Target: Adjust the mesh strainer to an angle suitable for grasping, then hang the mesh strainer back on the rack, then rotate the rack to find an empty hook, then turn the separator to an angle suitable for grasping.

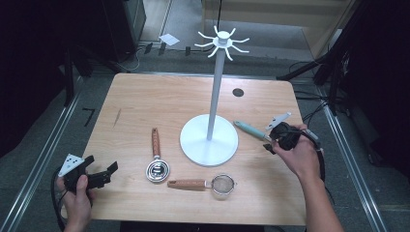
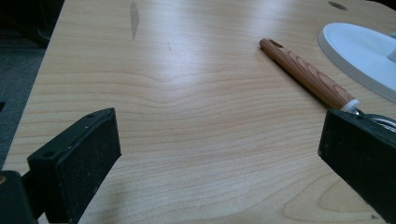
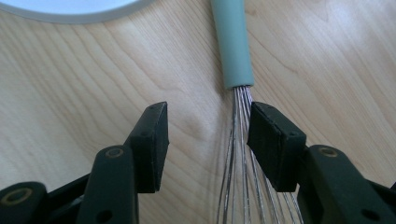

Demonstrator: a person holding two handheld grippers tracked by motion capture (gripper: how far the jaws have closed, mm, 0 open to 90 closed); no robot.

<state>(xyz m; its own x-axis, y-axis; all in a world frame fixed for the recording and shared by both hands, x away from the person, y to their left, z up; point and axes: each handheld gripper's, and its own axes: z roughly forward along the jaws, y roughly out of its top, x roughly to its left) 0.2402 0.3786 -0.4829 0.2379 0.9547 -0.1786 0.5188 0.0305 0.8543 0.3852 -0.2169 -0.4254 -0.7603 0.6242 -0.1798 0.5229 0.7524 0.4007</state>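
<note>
A whisk with a teal handle [image 1: 249,128] [image 3: 233,42] lies on the wooden table right of the white hook stand [image 1: 215,87]. My right gripper [image 1: 269,138] [image 3: 208,123] hovers open over the whisk's wires [image 3: 240,140], which run between the jaws close to the right-hand one; the pads do not press on them. My left gripper [image 1: 102,166] [image 2: 219,140] rests at the near left corner, its jaws wide open with bare table between them. A wood-handled utensil with a round metal head [image 1: 156,154] [image 2: 308,74] lies just beyond it.
The stand's round base [image 1: 193,145] [image 2: 364,56] [image 3: 70,7] sits mid-table. A small wood-handled strainer [image 1: 223,184] lies near the front edge. A dark hole [image 1: 237,92] marks the far right of the table [image 1: 159,101], and metal rails run along the floor on both sides.
</note>
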